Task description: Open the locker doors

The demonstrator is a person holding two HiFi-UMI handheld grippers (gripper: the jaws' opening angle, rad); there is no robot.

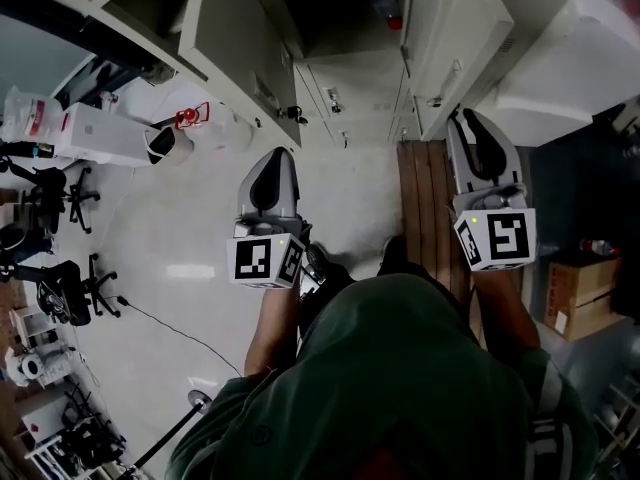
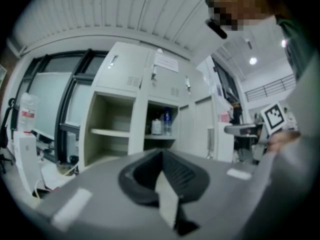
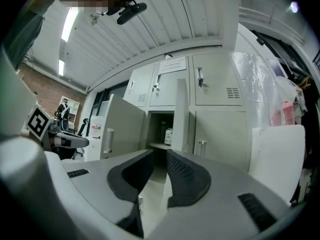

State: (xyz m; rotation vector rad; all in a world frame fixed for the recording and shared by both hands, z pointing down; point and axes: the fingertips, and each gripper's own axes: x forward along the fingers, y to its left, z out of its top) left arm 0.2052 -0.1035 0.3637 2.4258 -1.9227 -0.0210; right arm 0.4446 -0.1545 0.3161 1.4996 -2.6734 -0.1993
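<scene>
Left gripper (image 2: 161,153), jaws together — lockers (image 2: 135,129) gaping.

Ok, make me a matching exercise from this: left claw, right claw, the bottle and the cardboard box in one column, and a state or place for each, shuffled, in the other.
Column one:
1. left claw
2. right claw
3. bottle
4. cardboard box

Column two:
A. at the head view's right edge
B. jaws apart, nothing between them
C. jaws together, holding nothing
D. standing on an open locker shelf

Pairs: 1-C, 2-B, 3-D, 4-A.
</scene>
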